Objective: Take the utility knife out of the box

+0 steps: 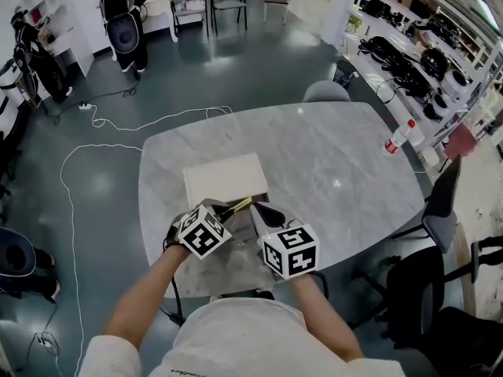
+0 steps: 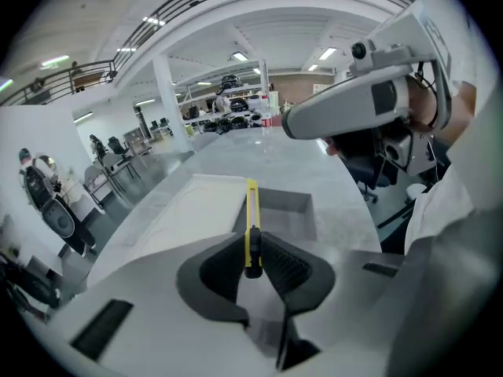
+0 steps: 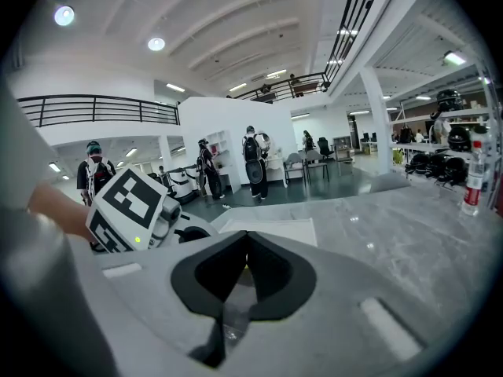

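While I am looking along my left gripper [image 2: 253, 243], its dark ribbed pads are clenching the flat sides of the yellow utility knife [image 2: 251, 210]. I am gripping it near its black tail end, so most of the slim body is jutting forward, edge up. I am judging it light and stiff, with smooth plastic sides that could slip or swing in such a short hold; taking it nearer the middle would be steadying it better. Whether the blade is out I cannot tell.

Just beyond the knife tip, the open grey box [image 2: 302, 206] is sitting on the marble table [image 2: 259, 155], its pale lid [image 2: 189, 210] lying flat beside it. The knife is hanging above the box, not resting in it.

My right gripper [image 3: 245, 238] is waiting close by, jaws pressed together on nothing I can make out.
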